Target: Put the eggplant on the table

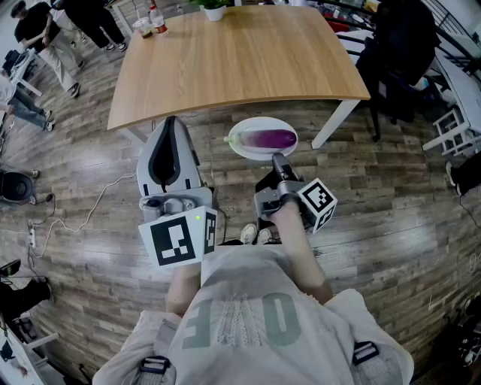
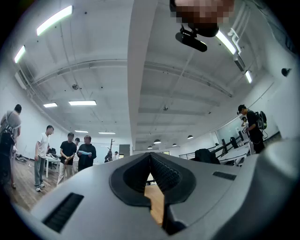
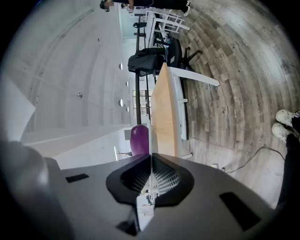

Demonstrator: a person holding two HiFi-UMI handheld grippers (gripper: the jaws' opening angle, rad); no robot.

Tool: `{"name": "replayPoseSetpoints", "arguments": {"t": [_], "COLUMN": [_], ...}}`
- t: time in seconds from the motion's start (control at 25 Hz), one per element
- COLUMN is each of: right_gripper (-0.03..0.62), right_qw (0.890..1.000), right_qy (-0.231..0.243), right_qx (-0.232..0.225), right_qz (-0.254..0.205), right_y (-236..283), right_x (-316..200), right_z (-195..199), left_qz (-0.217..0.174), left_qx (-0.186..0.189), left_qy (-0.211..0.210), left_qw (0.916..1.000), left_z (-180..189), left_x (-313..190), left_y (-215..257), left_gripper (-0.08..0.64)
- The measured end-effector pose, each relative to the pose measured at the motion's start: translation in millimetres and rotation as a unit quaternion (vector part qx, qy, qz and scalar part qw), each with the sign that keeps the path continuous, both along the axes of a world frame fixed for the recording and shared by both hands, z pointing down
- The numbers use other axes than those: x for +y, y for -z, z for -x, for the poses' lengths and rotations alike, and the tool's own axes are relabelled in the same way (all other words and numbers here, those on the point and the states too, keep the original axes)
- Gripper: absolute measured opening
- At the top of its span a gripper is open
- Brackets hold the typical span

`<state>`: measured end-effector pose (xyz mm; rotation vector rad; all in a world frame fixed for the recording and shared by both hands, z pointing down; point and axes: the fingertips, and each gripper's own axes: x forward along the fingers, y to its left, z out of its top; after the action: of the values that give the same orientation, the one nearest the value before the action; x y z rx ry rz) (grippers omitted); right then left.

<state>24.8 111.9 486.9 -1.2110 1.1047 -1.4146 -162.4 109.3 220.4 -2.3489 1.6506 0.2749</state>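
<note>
A purple eggplant lies on a white plate that hangs in the air just in front of the wooden table's near edge. My right gripper is shut on the plate's near rim. In the right gripper view the plate shows edge-on as a thin white line between the pads, with the eggplant to its left and the table beyond. My left gripper is held left of the plate, tilted upward, jaws shut with nothing in them; in the left gripper view the gripper faces the ceiling.
Bottles and a cup stand at the table's far left corner, and a plant pot at its far edge. A black chair with a jacket is at the right. People stand at the left. A cable runs along the floor.
</note>
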Motion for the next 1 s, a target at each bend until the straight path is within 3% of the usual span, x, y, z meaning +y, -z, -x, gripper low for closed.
{"name": "replayPoseSetpoints", "arguments": {"t": [0.36, 0.64, 1.0], "right_gripper": [0.025, 0.025, 0.025], "right_qw": [1.000, 0.999, 0.998], "right_qy": [0.016, 0.028, 0.053], "right_qx": [-0.004, 0.020, 0.035], "right_qz": [-0.006, -0.031, -0.017], "right_y": [3, 13, 7], "right_x": [-2, -13, -18], "right_z": [1, 1, -16], "left_qz": [-0.009, 0.000, 0.018], "left_qx": [-0.004, -0.002, 0.014], "left_qy": [0.006, 0.026, 0.055], "left_qw": [0.9999, 0.9996, 0.9982], "left_z": [-9, 1, -3], "left_x": [7, 6, -4], "left_y": [1, -3, -15], "left_gripper": [0.009, 0.009, 0.009]}}
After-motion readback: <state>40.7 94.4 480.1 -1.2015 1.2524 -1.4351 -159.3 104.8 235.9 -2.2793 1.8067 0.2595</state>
